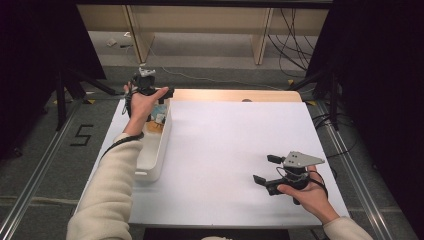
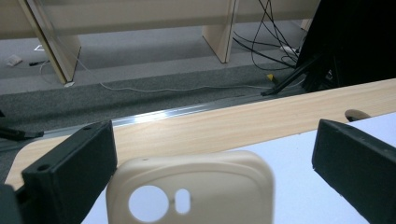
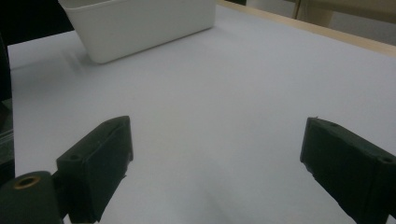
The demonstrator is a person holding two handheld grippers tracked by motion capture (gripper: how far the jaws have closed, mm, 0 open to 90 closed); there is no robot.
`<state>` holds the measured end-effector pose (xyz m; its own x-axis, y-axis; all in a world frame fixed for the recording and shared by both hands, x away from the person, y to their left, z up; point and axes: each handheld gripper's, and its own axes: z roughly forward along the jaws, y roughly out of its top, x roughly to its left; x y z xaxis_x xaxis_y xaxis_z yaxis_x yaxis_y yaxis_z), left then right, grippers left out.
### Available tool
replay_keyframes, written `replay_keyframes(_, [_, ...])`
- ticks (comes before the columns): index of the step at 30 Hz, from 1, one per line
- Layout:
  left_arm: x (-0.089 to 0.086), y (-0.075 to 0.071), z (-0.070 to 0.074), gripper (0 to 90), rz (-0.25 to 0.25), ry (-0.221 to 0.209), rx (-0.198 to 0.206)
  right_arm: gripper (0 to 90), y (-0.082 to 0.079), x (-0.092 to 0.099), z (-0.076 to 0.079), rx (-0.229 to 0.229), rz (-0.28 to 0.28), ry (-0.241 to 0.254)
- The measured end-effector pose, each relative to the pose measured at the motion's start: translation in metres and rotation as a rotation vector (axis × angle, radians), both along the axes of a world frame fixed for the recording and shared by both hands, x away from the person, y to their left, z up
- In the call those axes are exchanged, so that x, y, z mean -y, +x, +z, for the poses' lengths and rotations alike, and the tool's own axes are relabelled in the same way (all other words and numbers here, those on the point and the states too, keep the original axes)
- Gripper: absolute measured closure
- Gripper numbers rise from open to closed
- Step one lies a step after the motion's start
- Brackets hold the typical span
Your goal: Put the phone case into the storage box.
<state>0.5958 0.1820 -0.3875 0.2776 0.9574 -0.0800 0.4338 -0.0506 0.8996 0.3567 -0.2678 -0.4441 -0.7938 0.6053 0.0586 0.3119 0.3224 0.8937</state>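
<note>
One wide white-topped desk (image 1: 225, 150) carries the work, with a long white plastic bin (image 1: 155, 150) along its left side holding small items too blurred to identify. The beige rubbery phone case with camera cut-outs (image 2: 191, 191) stands between the left tool's (image 2: 210, 177) spread jaws above the bin's far end; contact cannot be confirmed. Judged status: early, nothing yet placed on the open desk. The right tool (image 3: 215, 177) waits, jaws apart, over bare surface.

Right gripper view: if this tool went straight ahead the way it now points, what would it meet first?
Probably the white plastic bin, across bare white tabletop. The right tool, jaws wide apart, points toward it with nothing between, though depth is hard to judge.
</note>
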Motion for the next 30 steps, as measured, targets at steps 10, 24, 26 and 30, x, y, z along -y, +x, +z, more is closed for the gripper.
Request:
replay_keyframes(10, [0.005,-0.003,0.009,0.0,-0.011,0.005,0.026,10.2,0.000,0.000,0.000,0.000,-0.001,0.001])
replay_keyframes(24, [0.010,-0.018,0.016,0.0,-0.046,-0.016,0.031,10.2,0.000,0.000,0.000,0.003,-0.003,0.001])
replay_keyframes(26, [0.009,-0.021,0.015,0.0,-0.045,-0.025,0.030,10.2,0.000,0.000,0.000,0.002,-0.005,0.002])
replay_keyframes(30, [0.007,-0.027,0.013,0.0,-0.053,-0.032,0.029,10.2,0.000,-0.001,0.000,0.002,-0.001,0.001])
